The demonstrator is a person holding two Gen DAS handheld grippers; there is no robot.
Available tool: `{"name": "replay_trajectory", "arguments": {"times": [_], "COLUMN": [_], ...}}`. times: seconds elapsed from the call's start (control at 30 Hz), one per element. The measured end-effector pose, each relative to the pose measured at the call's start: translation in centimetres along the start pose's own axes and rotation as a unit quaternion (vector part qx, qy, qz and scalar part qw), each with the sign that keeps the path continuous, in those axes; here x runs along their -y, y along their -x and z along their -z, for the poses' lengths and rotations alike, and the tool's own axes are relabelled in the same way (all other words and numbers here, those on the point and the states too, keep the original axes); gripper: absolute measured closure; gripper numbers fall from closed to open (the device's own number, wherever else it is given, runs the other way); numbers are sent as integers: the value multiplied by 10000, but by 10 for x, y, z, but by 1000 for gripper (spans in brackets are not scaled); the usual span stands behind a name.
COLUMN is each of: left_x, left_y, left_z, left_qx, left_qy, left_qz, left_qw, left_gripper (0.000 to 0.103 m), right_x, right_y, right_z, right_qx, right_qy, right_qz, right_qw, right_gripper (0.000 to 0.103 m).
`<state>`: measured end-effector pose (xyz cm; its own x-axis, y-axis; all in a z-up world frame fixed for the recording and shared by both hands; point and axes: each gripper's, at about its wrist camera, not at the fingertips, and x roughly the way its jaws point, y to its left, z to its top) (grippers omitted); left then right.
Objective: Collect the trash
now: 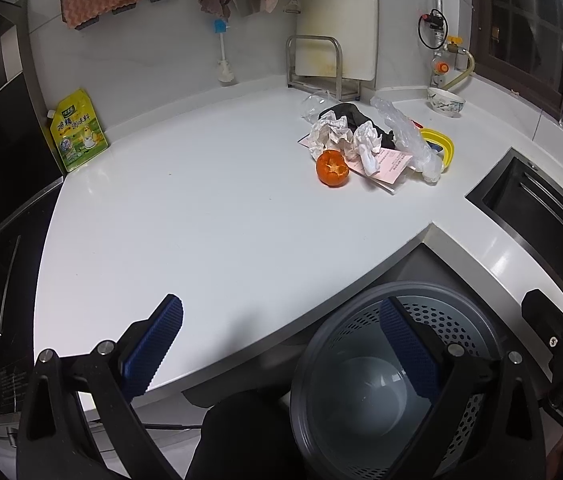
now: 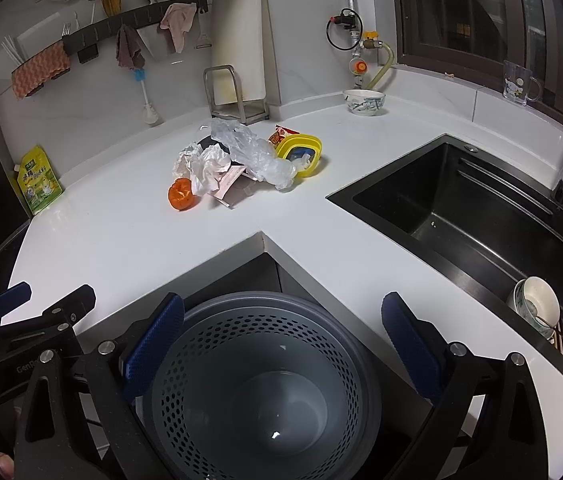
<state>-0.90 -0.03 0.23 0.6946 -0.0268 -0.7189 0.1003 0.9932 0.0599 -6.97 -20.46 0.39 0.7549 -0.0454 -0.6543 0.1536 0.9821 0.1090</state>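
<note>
left wrist view: your left gripper [image 1: 281, 344] has its fingers spread wide with nothing between them, hovering over the near counter edge and the bin [image 1: 393, 380]. your right gripper [image 2: 281, 340] is also spread wide and empty, directly above the bin [image 2: 257, 392], which looks empty and sits on the floor in the inside corner of the counter [image 2: 121, 240]. the trash pile lies ahead, well apart from both sets of fingers: orange peel [image 1: 332, 167] nearest, with crumpled paper [image 1: 331, 134] touching it behind, a pink slip [image 1: 391, 166] under that, a clear plastic bag [image 1: 405, 136] lying long from far-left to near-right, and a yellow tub [image 1: 443, 148] just beside the bag. in the right wrist view the pile sits ahead and left of centre, peel [image 2: 181, 196] at its near-left end; in the left view it's ahead and right. neither arm looks clearly nearer, so call it roughly even. the counter between fingers and pile is bare, so nothing blocks a straight reach. keep clear of the sink [image 2: 481, 220] on the right, the bowl [image 2: 363, 102] by the back wall and the yellow pouch [image 1: 77, 132] far left, which probably isn't trash. peel is the easiest first grab.
</note>
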Motion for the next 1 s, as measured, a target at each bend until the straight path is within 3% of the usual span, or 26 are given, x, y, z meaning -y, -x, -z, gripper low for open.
{"name": "replay_trajectory", "arguments": {"times": [1.0], "left_x": [-6], "left_y": [2], "left_z": [-3], "left_qx": [28], "left_qy": [40], "left_qz": [-20], "left_qw": [10000], "left_gripper": [6], "right_x": [-2], "right_y": [0], "right_z": [-2], "right_qx": [-8], "right_qy": [17], "right_qz": [-20], "right_qw": [10000], "right_gripper": [8]}}
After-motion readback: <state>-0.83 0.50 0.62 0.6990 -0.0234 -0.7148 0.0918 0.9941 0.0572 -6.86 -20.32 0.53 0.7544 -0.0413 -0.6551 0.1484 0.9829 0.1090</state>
